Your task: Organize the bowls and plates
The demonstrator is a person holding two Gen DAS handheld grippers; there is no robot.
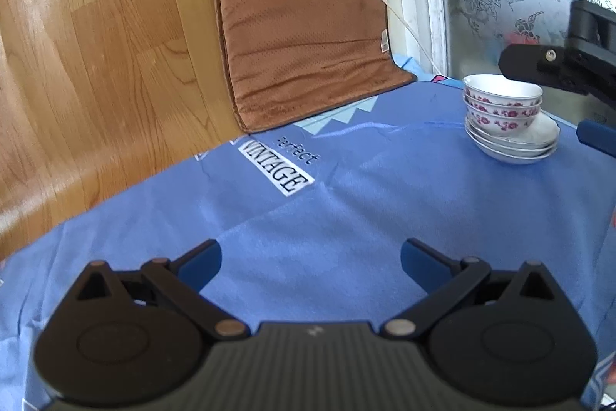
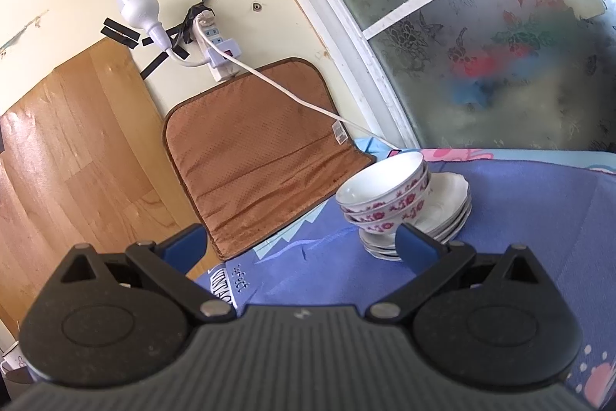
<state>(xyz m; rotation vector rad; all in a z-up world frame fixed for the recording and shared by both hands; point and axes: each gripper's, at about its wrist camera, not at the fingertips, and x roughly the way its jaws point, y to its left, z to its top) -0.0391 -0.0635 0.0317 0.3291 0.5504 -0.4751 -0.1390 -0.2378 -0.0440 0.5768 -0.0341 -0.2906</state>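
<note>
3 floral bowls [image 1: 502,104] are nested on a stack of white plates [image 1: 537,141] on the blue-clothed counter [image 1: 346,218]. The left gripper [image 1: 311,262] and right gripper [image 2: 302,244] are held wide open, with nothing grasped.

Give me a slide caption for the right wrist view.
Open right gripper faces nested floral bowls on stacked plates.

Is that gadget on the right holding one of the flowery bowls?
No, the right gripper is open and empty, with the stacked bowls sitting free on the plates.
</note>
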